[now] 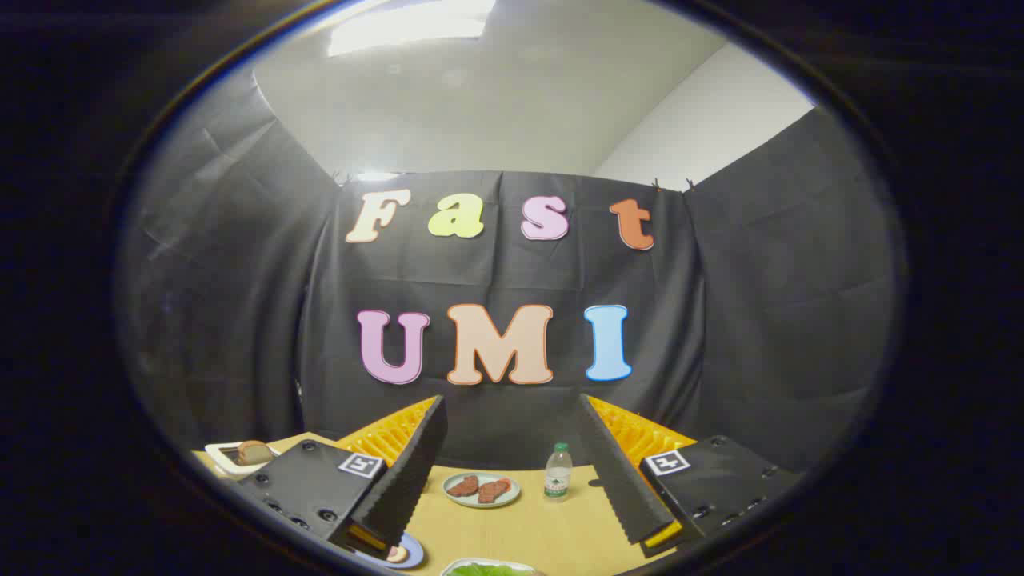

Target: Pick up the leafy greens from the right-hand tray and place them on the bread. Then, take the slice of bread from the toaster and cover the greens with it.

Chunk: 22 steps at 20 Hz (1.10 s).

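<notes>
My gripper (pixel 512 472) is held high over the wooden table (pixel 552 528), open, with nothing between its fingers. Leafy greens (pixel 490 570) lie on a white tray (pixel 454 566) close below, between the fingers. A blue plate (pixel 406 550) with a pale item on it peeks out under the left finger (pixel 408 472); what the item is I cannot tell. Beyond the left finger stands a white toaster (pixel 228 458) with a slice of bread (pixel 254 452) sticking up out of it.
A small plate (pixel 481 489) with two reddish-brown meat slices sits beyond the fingers, mid-table. A small water bottle (pixel 558 472) with a green cap stands right of it. The black cloth wall closes the table's far side.
</notes>
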Each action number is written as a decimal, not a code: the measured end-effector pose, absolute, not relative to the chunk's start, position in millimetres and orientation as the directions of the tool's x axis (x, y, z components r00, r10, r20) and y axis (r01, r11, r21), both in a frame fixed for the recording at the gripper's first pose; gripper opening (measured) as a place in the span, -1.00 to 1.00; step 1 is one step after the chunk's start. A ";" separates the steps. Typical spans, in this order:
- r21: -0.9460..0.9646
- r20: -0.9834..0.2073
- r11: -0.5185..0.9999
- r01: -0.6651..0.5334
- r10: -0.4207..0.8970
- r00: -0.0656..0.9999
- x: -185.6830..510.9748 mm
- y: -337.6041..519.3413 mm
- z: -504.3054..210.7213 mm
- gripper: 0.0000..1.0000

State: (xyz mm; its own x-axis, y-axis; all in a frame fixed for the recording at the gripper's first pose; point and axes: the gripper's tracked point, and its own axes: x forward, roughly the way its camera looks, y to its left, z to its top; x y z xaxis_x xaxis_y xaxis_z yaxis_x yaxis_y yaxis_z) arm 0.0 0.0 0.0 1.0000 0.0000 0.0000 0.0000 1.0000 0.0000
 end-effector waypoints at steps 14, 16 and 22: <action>0.006 -0.005 1.000 -0.019 0.019 1.000 5.6 2.1 -7.1 1.00; 0.002 -0.006 1.000 -0.026 0.026 1.000 5.8 2.8 -8.2 1.00; -0.043 -0.047 0.992 -0.118 0.116 0.992 4.9 6.0 -21.5 1.00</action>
State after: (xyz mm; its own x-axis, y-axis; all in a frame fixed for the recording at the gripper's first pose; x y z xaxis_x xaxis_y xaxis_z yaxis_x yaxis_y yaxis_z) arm 4.9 6.0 -21.5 0.9921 0.1160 -0.0475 -0.1180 0.9921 -0.0425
